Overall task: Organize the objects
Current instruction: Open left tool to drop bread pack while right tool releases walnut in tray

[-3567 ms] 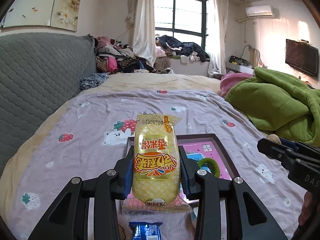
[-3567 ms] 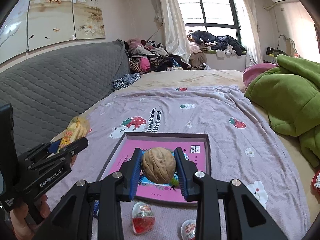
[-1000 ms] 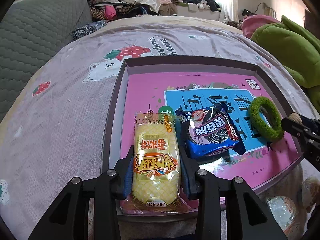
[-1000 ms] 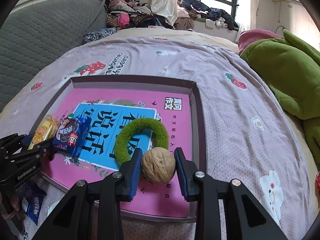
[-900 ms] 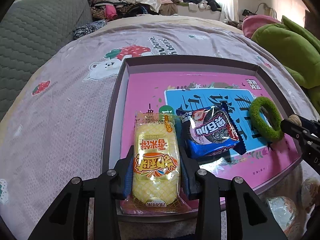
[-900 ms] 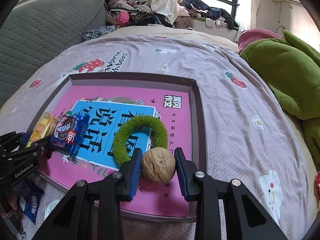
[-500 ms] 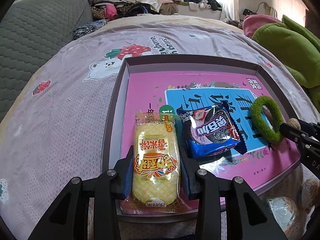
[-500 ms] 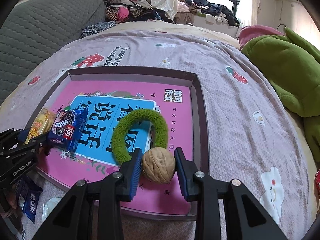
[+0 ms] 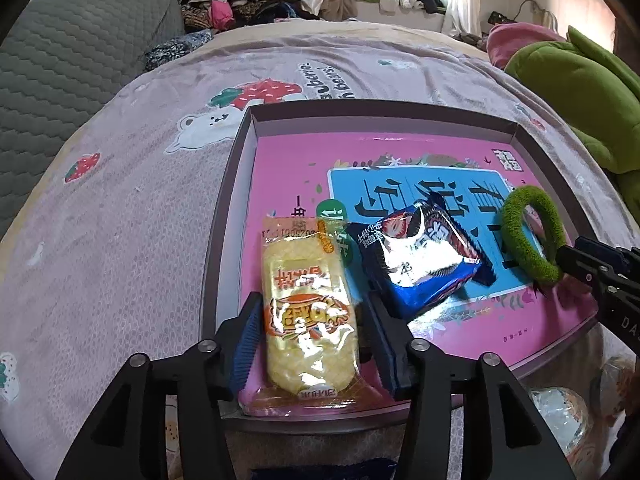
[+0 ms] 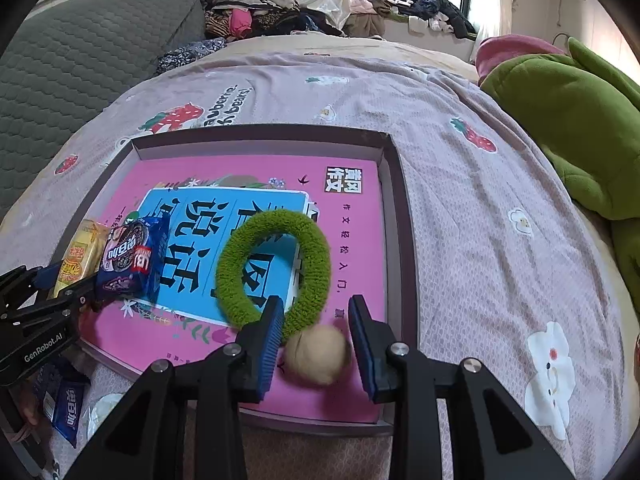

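A shallow pink-floored box (image 9: 228, 208) (image 10: 394, 216) lies on the bed. My left gripper (image 9: 310, 308) is open around a yellow snack packet (image 9: 308, 312) that lies in the box's near left corner. A blue cookie packet (image 9: 420, 264) (image 10: 134, 258) lies beside it. A green fuzzy ring (image 10: 274, 268) (image 9: 526, 236) lies at the right. My right gripper (image 10: 316, 316) is open; a blurred walnut (image 10: 316, 354) sits on the box floor between its fingers, free of both pads.
The purple strawberry bedspread (image 9: 120, 200) surrounds the box. A green blanket (image 10: 568, 120) is heaped at the right. Loose snack packets (image 10: 66, 404) and a clear wrapped item (image 9: 560, 416) lie by the box's near edge. A grey headboard (image 9: 60, 64) stands at the left.
Both grippers lowered to the box, then opened. The yellow packet now lies on the box floor and the walnut has dropped from the right pads.
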Demonstrator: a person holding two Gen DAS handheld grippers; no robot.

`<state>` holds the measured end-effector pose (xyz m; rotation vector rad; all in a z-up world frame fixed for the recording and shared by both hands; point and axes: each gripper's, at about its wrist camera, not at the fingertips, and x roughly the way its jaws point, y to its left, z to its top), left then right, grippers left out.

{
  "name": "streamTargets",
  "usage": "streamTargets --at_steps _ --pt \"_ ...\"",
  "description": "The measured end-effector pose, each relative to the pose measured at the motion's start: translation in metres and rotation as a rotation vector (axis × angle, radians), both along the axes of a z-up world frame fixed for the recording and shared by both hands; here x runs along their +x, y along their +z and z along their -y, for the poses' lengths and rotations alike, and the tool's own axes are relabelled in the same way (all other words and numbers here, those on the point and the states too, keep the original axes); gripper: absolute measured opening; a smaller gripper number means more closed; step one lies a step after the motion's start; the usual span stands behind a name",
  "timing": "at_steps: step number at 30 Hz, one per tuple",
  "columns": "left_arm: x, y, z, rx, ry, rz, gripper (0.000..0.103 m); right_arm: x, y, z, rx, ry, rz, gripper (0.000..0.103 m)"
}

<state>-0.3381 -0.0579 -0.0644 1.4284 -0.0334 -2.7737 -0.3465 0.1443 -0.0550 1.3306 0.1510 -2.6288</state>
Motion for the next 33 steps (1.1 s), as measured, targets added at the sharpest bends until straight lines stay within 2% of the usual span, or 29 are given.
streamTargets --at_steps 12,20,25,33 --pt "0.000 0.000 0.000 -0.014 0.002 0.000 0.061 0.000 0.000 -0.003 -0.003 -0.012 0.008 0.037" --pt "0.000 0.004 0.004 0.024 0.000 -0.006 0.063 0.001 0.002 -0.004 -0.011 -0.018 0.007 0.038" --pt "0.001 0.008 0.003 0.029 0.002 -0.023 0.065 0.002 0.003 -0.005 -0.015 -0.022 0.002 0.038" --pt "0.006 0.023 0.009 0.048 0.022 -0.066 0.068 0.002 0.010 -0.007 -0.022 -0.029 -0.021 0.045"
